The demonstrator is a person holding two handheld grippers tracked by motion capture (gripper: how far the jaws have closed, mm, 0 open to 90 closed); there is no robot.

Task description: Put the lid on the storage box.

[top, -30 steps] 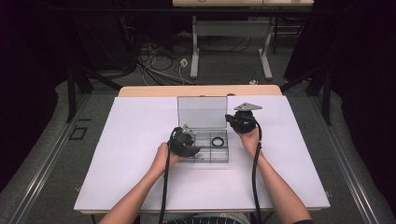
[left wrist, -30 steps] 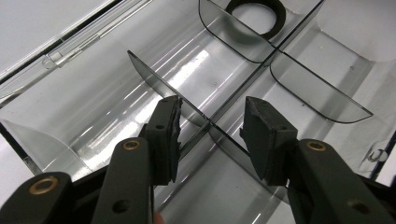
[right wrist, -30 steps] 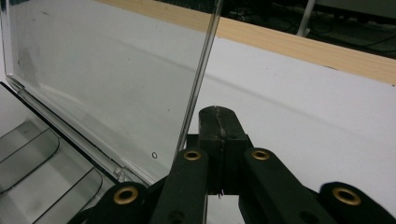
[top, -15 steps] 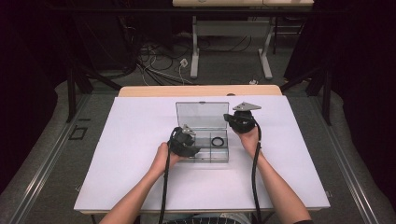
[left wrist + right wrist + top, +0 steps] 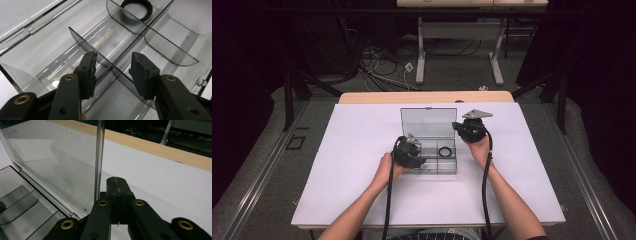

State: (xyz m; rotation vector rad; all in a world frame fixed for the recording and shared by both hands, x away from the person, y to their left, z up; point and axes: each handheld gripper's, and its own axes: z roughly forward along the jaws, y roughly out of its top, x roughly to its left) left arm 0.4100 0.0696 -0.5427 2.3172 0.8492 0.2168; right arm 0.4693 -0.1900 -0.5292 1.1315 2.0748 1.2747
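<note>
1. Clear plastic compartment box sits mid-table on the white sheet, its lid standing upright at the far side.
2. Contents as I read them: one black ring in a far compartment toward the right side of the box. The other compartments I can make out look bare.
3. My left gripper is at the box's near-left part. Its own view shows the jaws spread apart, holding nothing, one on each side of a smoky divider where the partitions cross.
4. My right gripper is at the lid's right edge. Its own view shows the jaws pressed together with nothing between them, just beside the lid edge; I cannot tell whether they touch it.
5. Hard to make out: from the high view neither jaw gap is readable, since hands and gripper bodies cover them. The ring is cut off at the top of the left gripper view and partly behind a curved divider.
6. The right gripper view alone gives the table's wooden far edge close up, and a corner of the compartments at lower left.
</note>
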